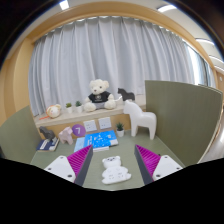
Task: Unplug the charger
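Note:
A flat white bear-shaped object (113,170) lies on the green table (128,150) between my fingers, with a gap at each side. I cannot tell whether it is the charger; no cable or socket shows clearly. My gripper (112,162) is open, low over the table, its magenta pads (68,161) to the left and right of the white object.
A blue box (100,141) lies just beyond the fingers. A white horse figure (141,121) stands ahead to the right, a purple round thing (78,130) ahead to the left. A teddy bear (99,93) sits on the shelf before the curtain. A green panel (185,120) stands at the right.

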Tool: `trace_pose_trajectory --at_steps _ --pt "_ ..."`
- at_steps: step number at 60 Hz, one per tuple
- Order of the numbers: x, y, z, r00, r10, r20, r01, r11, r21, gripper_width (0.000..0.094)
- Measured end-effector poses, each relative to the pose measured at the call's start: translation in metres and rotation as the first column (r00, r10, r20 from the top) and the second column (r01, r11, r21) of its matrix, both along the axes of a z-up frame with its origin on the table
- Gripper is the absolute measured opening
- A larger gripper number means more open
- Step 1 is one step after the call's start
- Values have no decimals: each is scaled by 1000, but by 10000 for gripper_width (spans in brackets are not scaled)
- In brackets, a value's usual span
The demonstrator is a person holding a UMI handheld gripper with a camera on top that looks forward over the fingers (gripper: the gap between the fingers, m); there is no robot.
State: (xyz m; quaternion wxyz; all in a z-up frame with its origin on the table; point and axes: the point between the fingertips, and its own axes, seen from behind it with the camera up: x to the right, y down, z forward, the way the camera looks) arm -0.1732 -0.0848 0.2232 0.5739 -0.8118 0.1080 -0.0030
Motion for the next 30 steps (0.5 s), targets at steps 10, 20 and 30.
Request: trace_pose_trajectory --at_steps 10,20,30 --pt "-128 -59 -39 993 120 -1 -120 991 -54 841" --pt "-224 -106 -80 973 231 0 -228 963 -145 853" --pt "-274 -130 -79 947 318 47 -308 939 -154 863"
